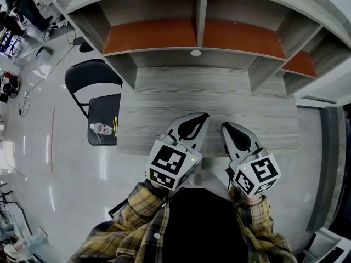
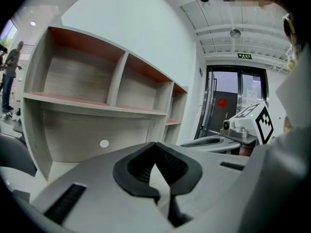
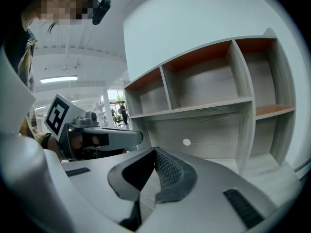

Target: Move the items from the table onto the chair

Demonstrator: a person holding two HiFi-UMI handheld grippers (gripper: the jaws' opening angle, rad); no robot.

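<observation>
The table (image 1: 181, 92) is bare; a bottle (image 1: 99, 128) and yellow sticks (image 1: 115, 126) already lie on the chair (image 1: 104, 111). Our left gripper (image 1: 202, 117) and right gripper (image 1: 226, 127) hover at the table's near edge, fingers together and empty; we judge the 2 should just keep clear of the chair

Left gripper (image 1: 198, 120) and right gripper (image 1: 226, 129) held side by side close to the body, tips pointing forward, left jaws closed and empty, right jaws apparently closed too, plaid sleeves (image 1: 143, 199) on both forearms
</observation>
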